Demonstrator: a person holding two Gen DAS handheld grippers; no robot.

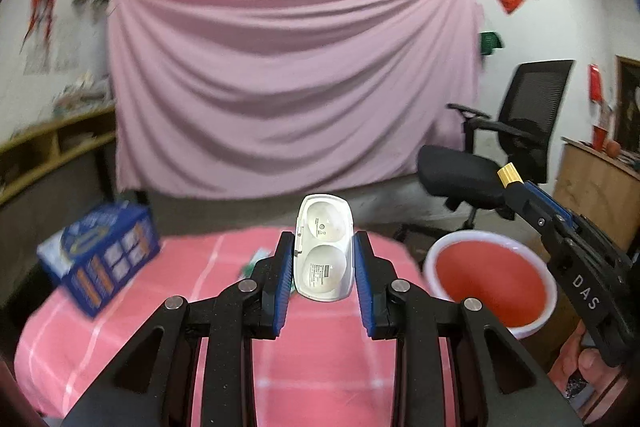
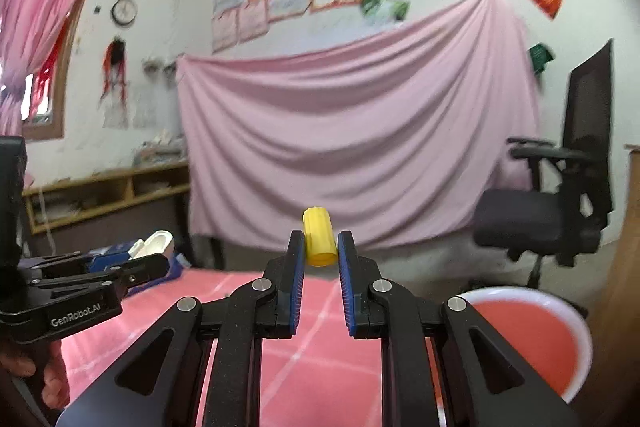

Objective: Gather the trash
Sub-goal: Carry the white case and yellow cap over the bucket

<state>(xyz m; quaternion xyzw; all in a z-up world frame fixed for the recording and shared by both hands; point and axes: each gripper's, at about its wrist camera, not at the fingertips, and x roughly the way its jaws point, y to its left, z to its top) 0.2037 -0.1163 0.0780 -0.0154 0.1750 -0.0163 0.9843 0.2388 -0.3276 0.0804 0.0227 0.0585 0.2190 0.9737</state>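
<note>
My left gripper (image 1: 323,255) is shut on a white plastic blister tray (image 1: 324,247) with two round cups, held upright above the pink checked tablecloth (image 1: 312,355). My right gripper (image 2: 319,247) is shut on a small yellow ribbed cap (image 2: 318,237), also lifted above the table. A red basin with a white rim (image 1: 490,281) sits at the table's right side, below and left of the right gripper (image 1: 516,187) in the left wrist view; it also shows in the right wrist view (image 2: 532,335). The left gripper (image 2: 154,255) with the white tray shows at the left of the right wrist view.
A blue printed carton (image 1: 100,255) stands on the table's left. A black office chair (image 1: 500,147) stands behind the table at the right, a pink sheet (image 1: 288,87) hangs on the back wall, and a wooden shelf (image 1: 48,155) runs along the left wall.
</note>
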